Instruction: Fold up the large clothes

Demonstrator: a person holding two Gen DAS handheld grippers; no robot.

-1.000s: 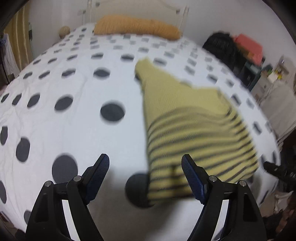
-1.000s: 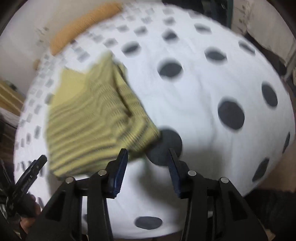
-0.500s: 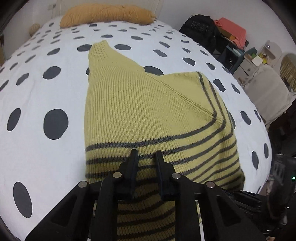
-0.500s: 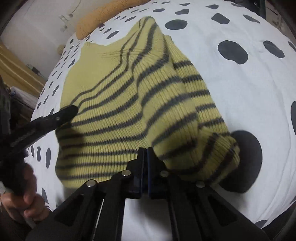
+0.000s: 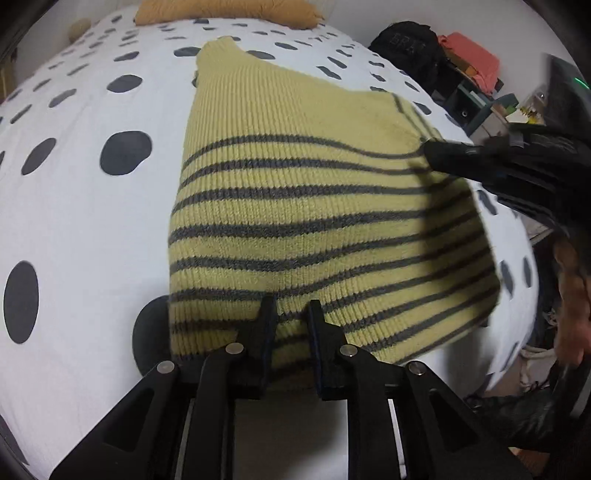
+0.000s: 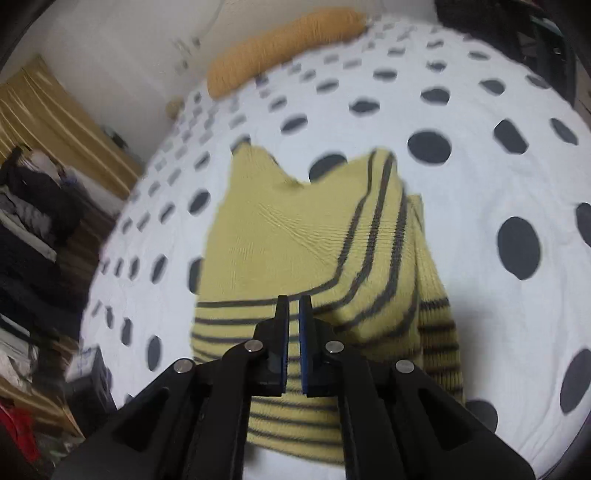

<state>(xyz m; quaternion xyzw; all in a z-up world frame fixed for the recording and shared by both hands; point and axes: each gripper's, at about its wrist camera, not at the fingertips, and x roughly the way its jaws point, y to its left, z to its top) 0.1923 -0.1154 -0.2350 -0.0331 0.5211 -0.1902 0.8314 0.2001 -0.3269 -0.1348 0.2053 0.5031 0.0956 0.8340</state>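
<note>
A yellow knit sweater with grey stripes (image 5: 314,206) lies partly folded on the white polka-dot bed cover (image 5: 74,221). My left gripper (image 5: 290,310) is shut on the sweater's near striped hem. My right gripper (image 6: 293,306) is shut on the sweater (image 6: 295,236) along its striped part and holds that edge lifted. The right gripper also shows in the left wrist view (image 5: 480,162) at the sweater's right edge. A striped sleeve (image 6: 439,325) hangs folded at the right.
An orange bolster pillow (image 5: 225,14) lies at the head of the bed. A black bag (image 5: 406,48) and cluttered shelves (image 5: 476,96) stand right of the bed. A yellow curtain (image 6: 55,125) and piled clothes (image 6: 29,221) are to the left.
Both grippers were open a second ago and closed on the sweater. Since then the right gripper has carried its edge up and away from me, with the left still holding the hem.
</note>
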